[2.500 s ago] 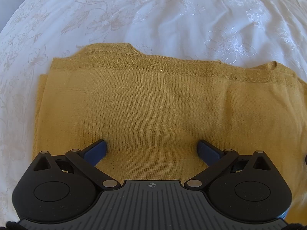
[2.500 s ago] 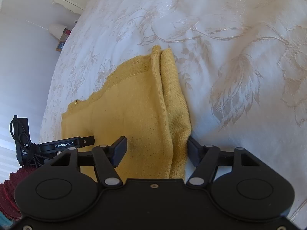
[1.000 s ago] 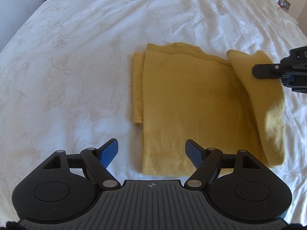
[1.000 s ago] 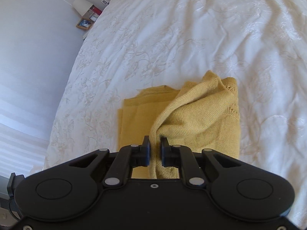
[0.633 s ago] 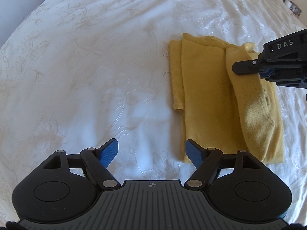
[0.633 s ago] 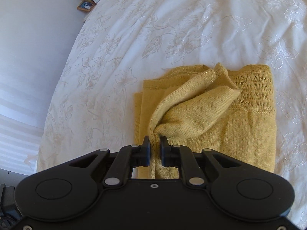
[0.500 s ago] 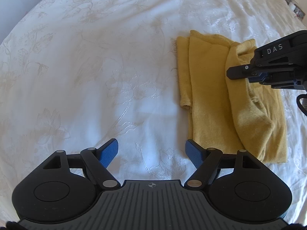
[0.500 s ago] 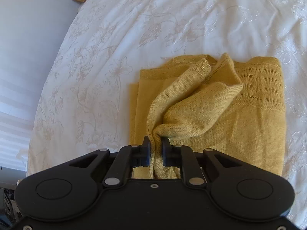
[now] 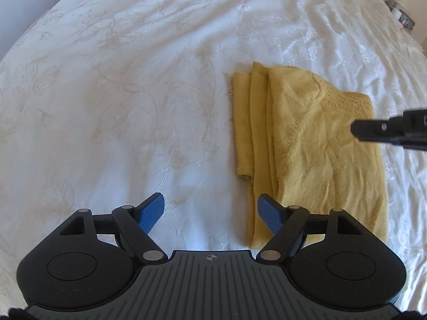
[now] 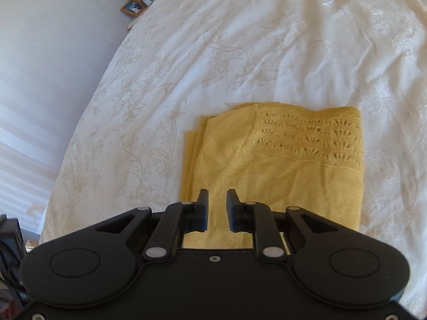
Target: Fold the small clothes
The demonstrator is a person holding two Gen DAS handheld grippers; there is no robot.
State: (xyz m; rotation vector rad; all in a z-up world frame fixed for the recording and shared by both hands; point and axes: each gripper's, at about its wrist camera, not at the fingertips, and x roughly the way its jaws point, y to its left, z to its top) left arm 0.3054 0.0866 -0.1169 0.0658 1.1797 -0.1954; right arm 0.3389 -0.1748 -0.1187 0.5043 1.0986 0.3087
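Note:
A mustard-yellow knitted garment (image 9: 307,144) lies folded in a narrow rectangle on the white bedspread (image 9: 133,80). In the right wrist view the garment (image 10: 280,170) shows an openwork band across its far end. My left gripper (image 9: 210,209) is open and empty, above the bedspread just left of the garment's near edge. My right gripper (image 10: 216,208) is slightly open and empty, above the garment's near left part. One right finger (image 9: 373,130) shows in the left wrist view over the garment's right edge.
The embroidered white bedspread (image 10: 240,53) spreads around the garment. The bed's left edge drops to a pale wall and floor (image 10: 40,80). A picture frame (image 10: 132,7) and small items stand far back left. Small clutter (image 9: 403,18) lies at the far right.
My right gripper let go of the garment's folded-over half, which now lies flat on the rest, and drew back. My left gripper stayed open and shifted left of the garment.

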